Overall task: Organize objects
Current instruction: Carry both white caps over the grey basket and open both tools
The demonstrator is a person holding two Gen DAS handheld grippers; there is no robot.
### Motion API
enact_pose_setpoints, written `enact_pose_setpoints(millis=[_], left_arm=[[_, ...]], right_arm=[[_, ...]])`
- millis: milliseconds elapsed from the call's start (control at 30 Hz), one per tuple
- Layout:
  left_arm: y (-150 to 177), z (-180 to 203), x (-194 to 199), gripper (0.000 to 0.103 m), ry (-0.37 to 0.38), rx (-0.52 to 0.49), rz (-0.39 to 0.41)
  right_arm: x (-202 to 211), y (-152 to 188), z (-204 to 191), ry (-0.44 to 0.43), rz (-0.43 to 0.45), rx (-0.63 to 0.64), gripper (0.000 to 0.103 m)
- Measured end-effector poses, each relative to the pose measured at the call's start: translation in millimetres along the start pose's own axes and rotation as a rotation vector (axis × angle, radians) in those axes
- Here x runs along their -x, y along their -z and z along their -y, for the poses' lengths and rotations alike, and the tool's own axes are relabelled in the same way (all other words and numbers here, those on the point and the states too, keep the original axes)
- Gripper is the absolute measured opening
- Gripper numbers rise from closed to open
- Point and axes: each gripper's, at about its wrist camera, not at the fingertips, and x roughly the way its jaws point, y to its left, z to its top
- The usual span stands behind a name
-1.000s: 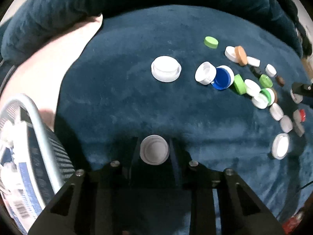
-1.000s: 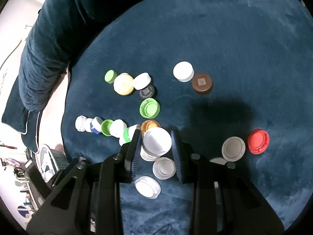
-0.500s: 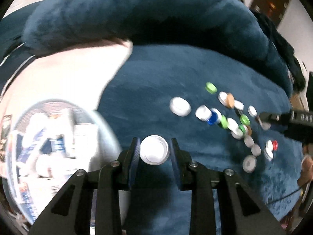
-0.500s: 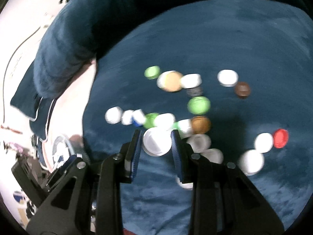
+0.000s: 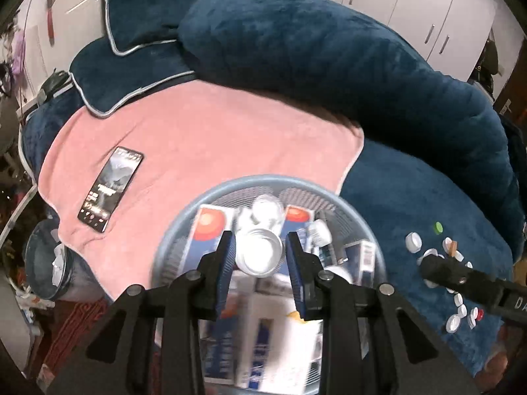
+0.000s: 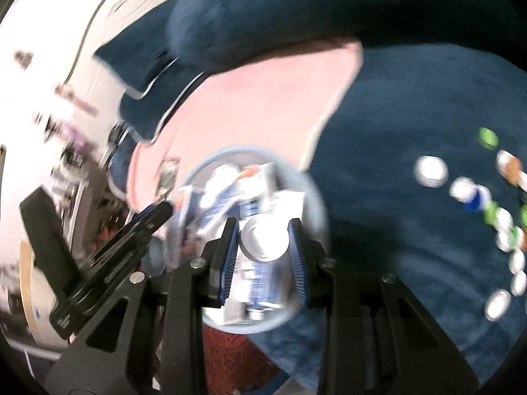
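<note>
Blankets, one blue (image 5: 411, 204) and one pink (image 5: 214, 144), are lying under the round basket (image 5: 184, 210), over which the left gripper (image 5: 260, 253) and right gripper (image 6: 265, 238) are each gripping a white cap (image 5: 258, 255), the right one's (image 6: 263, 240) blurred.

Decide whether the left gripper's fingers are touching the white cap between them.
Touching. The left wrist view shows the white cap pinched between both fingers of the left gripper, above the basket, with no gap.
</note>
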Motion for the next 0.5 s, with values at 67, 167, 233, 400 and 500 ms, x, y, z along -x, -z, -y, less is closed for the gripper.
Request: enact_pose_setpoints(millis=[67,167,233,400,500], left_arm=[[0.5,-5.1,-1.1,0.054,0.008,-0.012,-0.013],[1.6,-8.8,-1.3,0.102,-0.002,-0.009,-0.015],[1.1,-8.3,-1.5,0.102,-0.017,-0.008,-0.001],[0.8,-4.0,-7.5,0.102,-0.042,-0.013,-0.012],[1.8,5.0,-9.7,0.102,-0.040,-0.026,-0.019]], right_arm=[[-14.9,0.4,-13.4,-0.016,-0.034,0.029,0.032],[-23.1,0.4,-17.9,-0.028,-0.061,0.035,0.057],[-19.7,-0.8,-13.6,-0.006,-0.034,0.025,0.096],[-7.6,-1.6,9.7,0.044,0.004,-0.034,0.103],[-4.1,-2.3,25.4,0.080,0.004,-0.068,0.103]])
